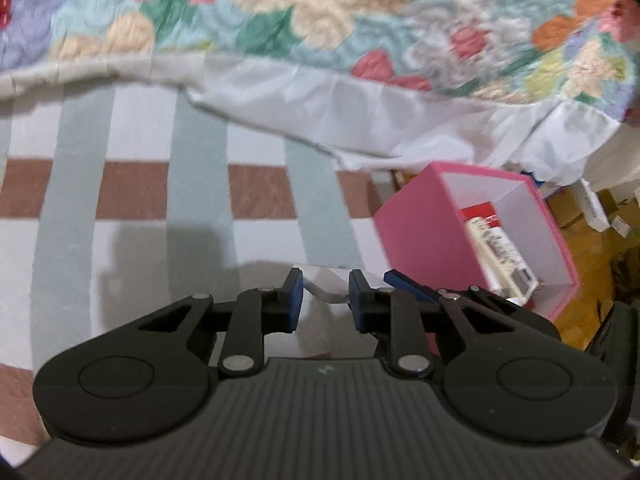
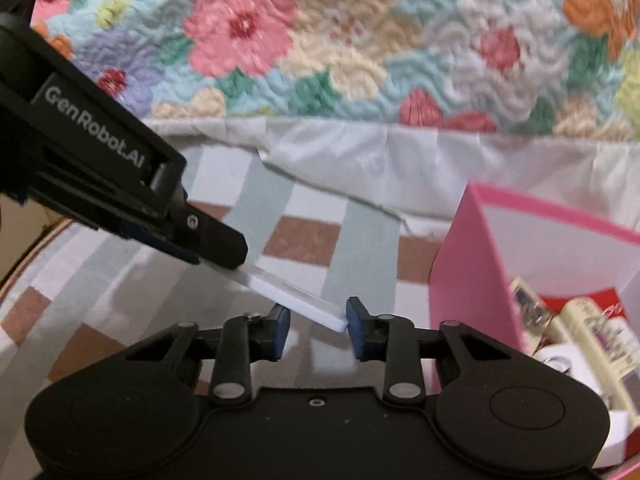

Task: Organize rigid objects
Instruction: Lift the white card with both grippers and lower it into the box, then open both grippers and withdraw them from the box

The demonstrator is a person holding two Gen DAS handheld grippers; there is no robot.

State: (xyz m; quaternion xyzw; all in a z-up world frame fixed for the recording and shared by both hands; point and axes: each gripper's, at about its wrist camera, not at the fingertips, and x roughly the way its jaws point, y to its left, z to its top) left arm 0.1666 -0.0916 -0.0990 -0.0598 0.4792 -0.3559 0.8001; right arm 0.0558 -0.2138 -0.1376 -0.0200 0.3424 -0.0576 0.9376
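Observation:
A thin white flat slab [image 2: 288, 284] hangs above the striped sheet. My left gripper [image 2: 224, 256] reaches in from the left of the right wrist view and is shut on the slab's far end. In the left wrist view the slab [image 1: 326, 286] fills the gap between the left gripper's [image 1: 326, 300] blue pads. My right gripper [image 2: 316, 326] has the slab's near corner between its pads, and that corner touches the right pad [image 2: 354, 330]. A blue fingertip [image 1: 404, 280] of the right gripper shows in the left wrist view. A pink box [image 2: 468, 264] stands open to the right.
The pink box [image 1: 420, 232] holds a red-and-white pack [image 1: 478, 212] and a cream tube [image 2: 592, 328]. A floral quilt [image 2: 320, 40] with a white hem lies across the back of the striped sheet [image 1: 160, 240]. Beyond the bed's right edge is a wooden floor with clutter [image 1: 592, 208].

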